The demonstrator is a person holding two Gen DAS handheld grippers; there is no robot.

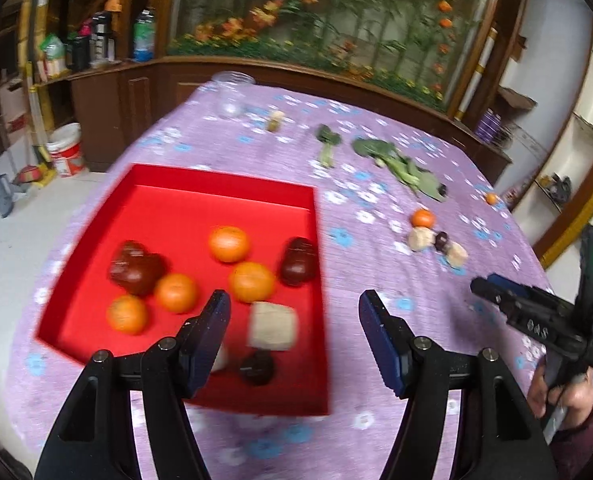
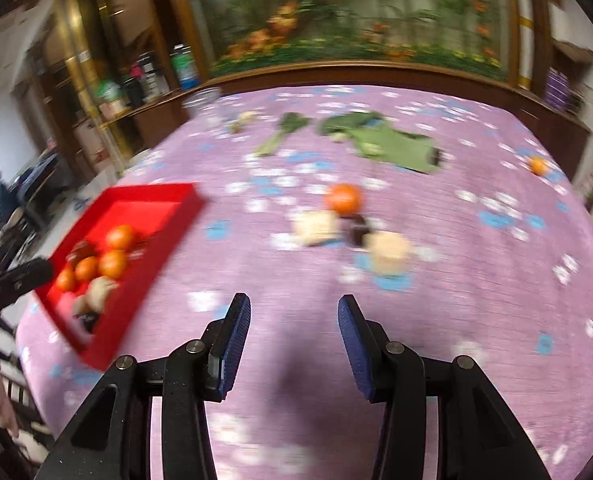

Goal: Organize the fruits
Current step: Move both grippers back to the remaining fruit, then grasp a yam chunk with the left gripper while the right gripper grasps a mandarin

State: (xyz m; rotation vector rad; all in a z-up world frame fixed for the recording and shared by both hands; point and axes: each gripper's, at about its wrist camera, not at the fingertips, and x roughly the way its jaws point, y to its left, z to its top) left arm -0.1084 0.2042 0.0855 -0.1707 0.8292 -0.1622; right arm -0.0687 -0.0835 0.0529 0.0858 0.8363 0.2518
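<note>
A red tray (image 1: 216,184) on the purple flowered cloth holds several oranges (image 1: 229,244), dark red fruits (image 1: 136,268), a beige fruit (image 1: 272,326) and a small dark one (image 1: 256,368). My left gripper (image 1: 294,304) hangs open over the tray's near right corner, gripping nothing. Out on the cloth lie an orange (image 2: 342,198), two beige fruits (image 2: 316,226), a dark fruit (image 2: 356,230) and a small orange (image 2: 538,165) far right. My right gripper (image 2: 294,308) is open over bare cloth, short of that cluster, with nothing between its fingers.
Leafy greens (image 2: 392,142) and a smaller sprig (image 2: 282,132) lie towards the back of the table. A clear cup (image 1: 232,92) stands near the far edge. Dark wood cabinets and a floral mural close off the back; a white bucket (image 1: 66,150) stands on the floor at left.
</note>
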